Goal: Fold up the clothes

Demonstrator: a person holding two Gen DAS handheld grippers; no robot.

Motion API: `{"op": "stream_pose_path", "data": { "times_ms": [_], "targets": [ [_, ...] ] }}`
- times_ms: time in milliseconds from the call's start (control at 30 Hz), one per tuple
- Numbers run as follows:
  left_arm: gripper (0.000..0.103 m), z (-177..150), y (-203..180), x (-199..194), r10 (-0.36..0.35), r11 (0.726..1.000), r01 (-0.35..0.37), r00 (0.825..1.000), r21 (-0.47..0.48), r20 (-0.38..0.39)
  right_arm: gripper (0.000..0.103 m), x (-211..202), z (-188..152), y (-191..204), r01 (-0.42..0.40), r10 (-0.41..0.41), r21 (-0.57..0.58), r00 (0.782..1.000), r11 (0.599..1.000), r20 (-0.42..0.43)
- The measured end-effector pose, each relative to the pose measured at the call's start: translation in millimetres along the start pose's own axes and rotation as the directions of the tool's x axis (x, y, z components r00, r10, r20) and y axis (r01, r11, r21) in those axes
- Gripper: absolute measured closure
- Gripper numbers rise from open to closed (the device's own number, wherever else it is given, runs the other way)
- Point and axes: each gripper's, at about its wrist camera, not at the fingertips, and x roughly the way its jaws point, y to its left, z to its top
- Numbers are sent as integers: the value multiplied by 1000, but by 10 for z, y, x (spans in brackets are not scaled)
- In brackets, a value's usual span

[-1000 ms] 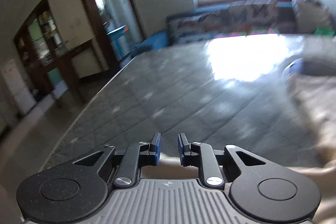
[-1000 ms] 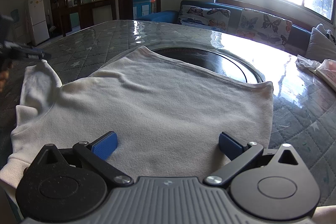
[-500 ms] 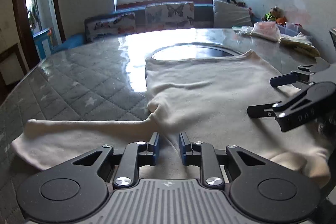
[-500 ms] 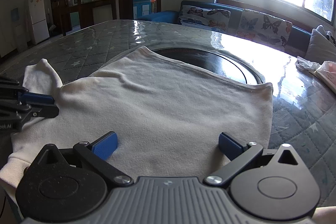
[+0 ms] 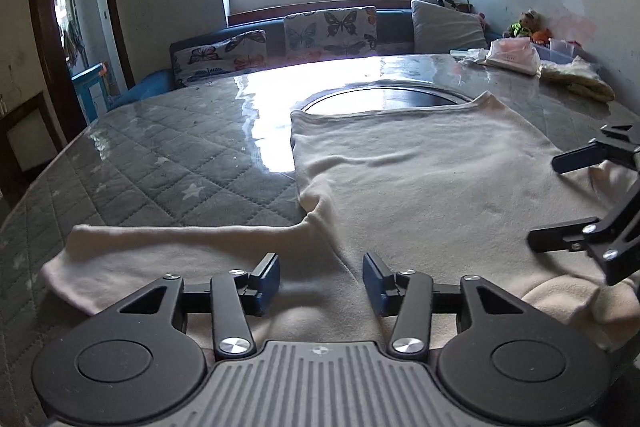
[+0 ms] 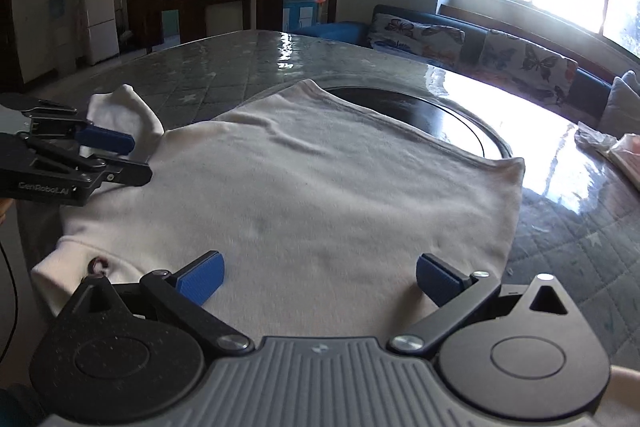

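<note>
Lying flat: the cream sweatshirt (image 6: 304, 195) is spread over the quilted grey table (image 5: 160, 163), its hem edge at 12 o'clock reaching the dark round inset (image 5: 384, 99).
Sleeve: the left sleeve (image 5: 168, 247) stretches out toward 9 o'clock in the left wrist view, flat on the table and not yet folded in.
Left gripper (image 5: 320, 281): partly open, empty, blue pads over the shoulder where sleeve meets body; whether the pads touch the cloth I cannot tell.
Right gripper (image 6: 318, 277): spread wide, holding nothing, low over the near edge of the body panel at 6 o'clock.
Handling: looks like soft, light knit, limp and likely to sag and drag when lifted; on the glossy table cover it will probably slide rather than stay put.
Where to take hold: my judgement is a pinch at the shoulder seam with the left, and near the cuff at 9 o'clock for carrying the sleeve across.
Risk: a shallow bite may catch one layer only, so the fold comes out crooked.
Bystanders: cloth piles (image 5: 516, 57) at 1 o'clock sit well apart.
</note>
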Motion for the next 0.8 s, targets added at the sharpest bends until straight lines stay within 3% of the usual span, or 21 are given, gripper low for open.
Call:
{"op": "stream_pose_path", "data": {
  "times_ms": [233, 400, 500, 633, 800],
  "targets": [
    [49, 62, -64, -150, -15, 1000, 14, 1000, 17, 25, 0, -340, -51, 76, -18, 19, -23, 999, 1000, 47],
    [49, -1, -348, -275, -73, 988, 64, 995, 142, 61, 0, -411, -178, 266, -41, 45, -104, 998, 994, 34],
    [49, -92, -444, -228, -100, 981, 94, 995, 169, 25, 0, -423, -277, 355, -46, 50, -143, 999, 989, 22],
    [47, -171, -495, -253, -88, 973, 75, 995, 220, 49, 0, -527, -312, 320, -58, 61, -108, 998, 992, 27],
    [46, -29, -408, -283, -114, 978, 103, 992, 184, 51, 0, -674, -324, 156, -62, 63, -18, 997, 998, 51]
  ]
}}
